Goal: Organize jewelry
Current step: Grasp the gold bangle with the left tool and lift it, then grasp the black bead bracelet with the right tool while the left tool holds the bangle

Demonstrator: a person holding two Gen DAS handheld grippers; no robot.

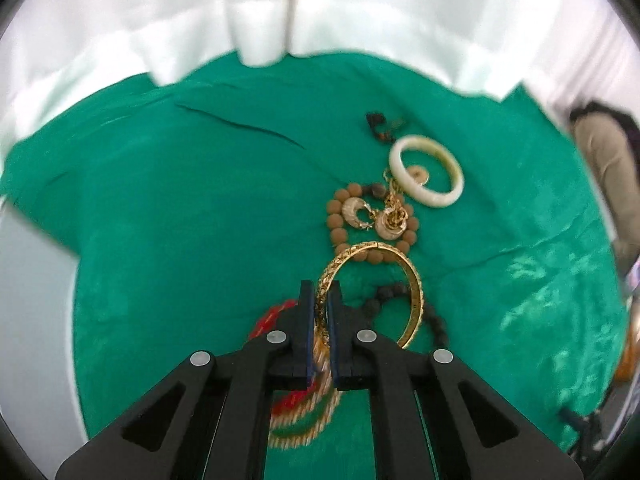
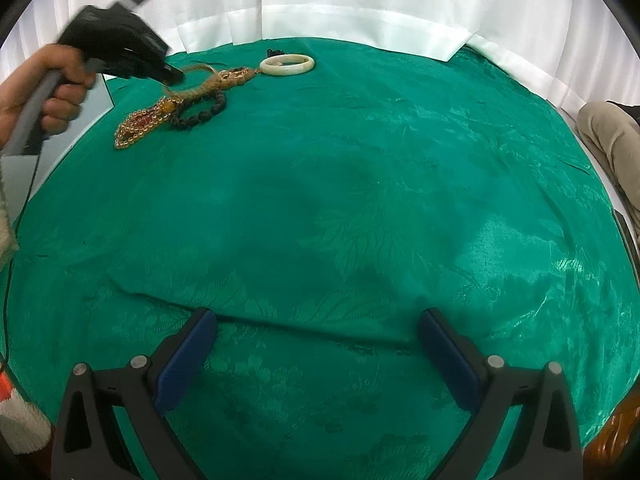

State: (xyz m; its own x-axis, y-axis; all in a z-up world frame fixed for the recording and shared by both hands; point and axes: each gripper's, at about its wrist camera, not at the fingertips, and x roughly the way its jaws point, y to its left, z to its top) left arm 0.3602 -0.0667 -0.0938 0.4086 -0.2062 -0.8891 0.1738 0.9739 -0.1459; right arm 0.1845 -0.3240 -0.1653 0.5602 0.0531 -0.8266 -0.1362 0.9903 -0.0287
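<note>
My left gripper [image 1: 321,294] is shut on a carved gold bangle [image 1: 414,288] and holds it upright above the green cloth [image 1: 180,208]. Beyond it lie a brown bead bracelet [image 1: 340,216], gold hoop earrings [image 1: 356,211] with a gold chain [image 1: 396,204], a white bangle [image 1: 426,171] and a black bead bracelet [image 1: 400,291]. A red and gold beaded piece [image 1: 304,408] lies under the fingers. My right gripper [image 2: 316,322] is open and empty, low over bare cloth. Its view shows the left gripper [image 2: 120,50] at the far left over the jewelry pile, with the white bangle [image 2: 287,65].
White curtains [image 2: 360,8] hang behind the table. A person in beige trousers [image 2: 608,136] sits at the right edge. A small dark item [image 1: 378,124] lies beyond the white bangle. A grey panel [image 2: 76,120] lies at the left, off the cloth.
</note>
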